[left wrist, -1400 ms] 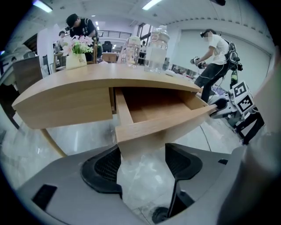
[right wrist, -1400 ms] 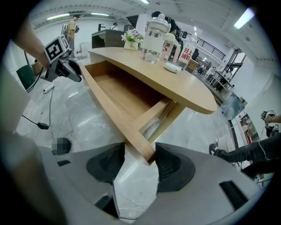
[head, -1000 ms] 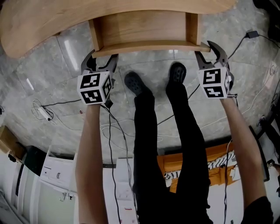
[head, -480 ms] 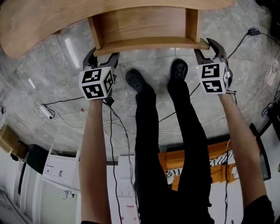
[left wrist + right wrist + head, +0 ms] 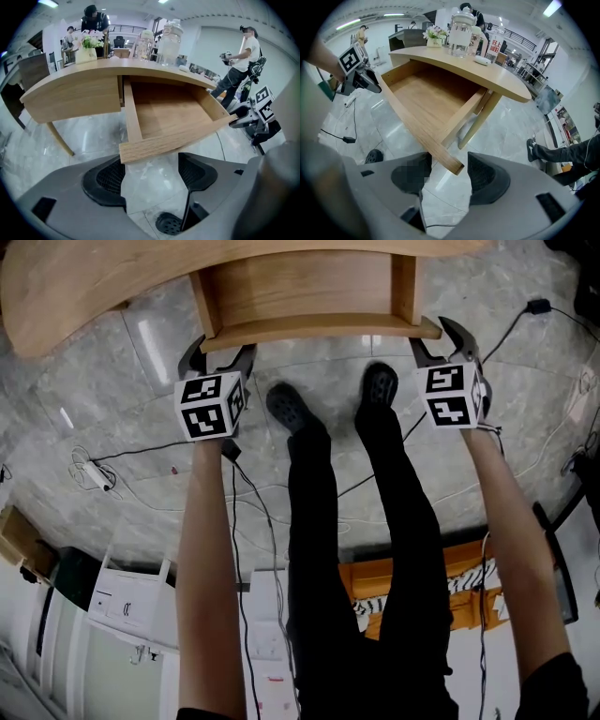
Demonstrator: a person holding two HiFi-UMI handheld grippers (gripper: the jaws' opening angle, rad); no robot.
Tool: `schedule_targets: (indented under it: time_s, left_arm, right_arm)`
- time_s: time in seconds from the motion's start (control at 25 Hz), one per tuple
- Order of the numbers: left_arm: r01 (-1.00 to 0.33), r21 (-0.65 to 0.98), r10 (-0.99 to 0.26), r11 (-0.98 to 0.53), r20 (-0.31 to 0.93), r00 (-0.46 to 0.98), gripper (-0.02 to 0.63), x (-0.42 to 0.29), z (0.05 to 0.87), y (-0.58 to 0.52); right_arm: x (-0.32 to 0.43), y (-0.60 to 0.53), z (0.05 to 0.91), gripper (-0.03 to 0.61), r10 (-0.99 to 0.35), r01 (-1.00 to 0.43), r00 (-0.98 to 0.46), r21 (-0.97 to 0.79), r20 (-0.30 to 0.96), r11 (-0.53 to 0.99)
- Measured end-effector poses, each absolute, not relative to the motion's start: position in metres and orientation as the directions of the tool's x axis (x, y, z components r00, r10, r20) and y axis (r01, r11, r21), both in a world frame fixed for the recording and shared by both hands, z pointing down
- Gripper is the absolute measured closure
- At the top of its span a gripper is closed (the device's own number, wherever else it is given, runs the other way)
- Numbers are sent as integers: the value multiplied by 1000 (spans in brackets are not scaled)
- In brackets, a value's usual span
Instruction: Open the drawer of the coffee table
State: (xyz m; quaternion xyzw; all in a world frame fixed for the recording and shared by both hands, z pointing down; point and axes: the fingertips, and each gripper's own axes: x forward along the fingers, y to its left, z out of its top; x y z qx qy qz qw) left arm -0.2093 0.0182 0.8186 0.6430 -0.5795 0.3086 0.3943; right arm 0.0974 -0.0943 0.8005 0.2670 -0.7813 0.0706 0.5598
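The light brown wooden drawer [image 5: 300, 296] stuck out, open, from under the curved surface of the light wooden coffee table [image 5: 84, 287]. The left gripper [image 5: 220, 348] was at the drawer's left front corner. Its fingers were opening, with the corner between them but not squeezed. The right gripper [image 5: 436, 336] had its fingers apart around the right front corner.
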Motion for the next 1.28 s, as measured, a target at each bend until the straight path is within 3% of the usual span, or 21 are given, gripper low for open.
schedule_targets:
  time_s: [0.56, 1.16, 1.28]
  left_arm:
    - [-990, 141, -409, 1, 903, 128, 265, -181, 763, 77]
    - [-985, 172, -498, -3, 854, 151, 268, -69, 610, 75]
    - [-984, 179, -533, 17, 834, 143, 295, -53, 565, 73]
  right_arm:
    - [116, -74, 724, 364, -315, -549, -251, 133, 915, 825]
    - [134, -41, 589, 362, -243, -549, -429, -38, 870, 835]
    - [142, -41, 552, 362, -244, -559, -465, -68, 851, 827]
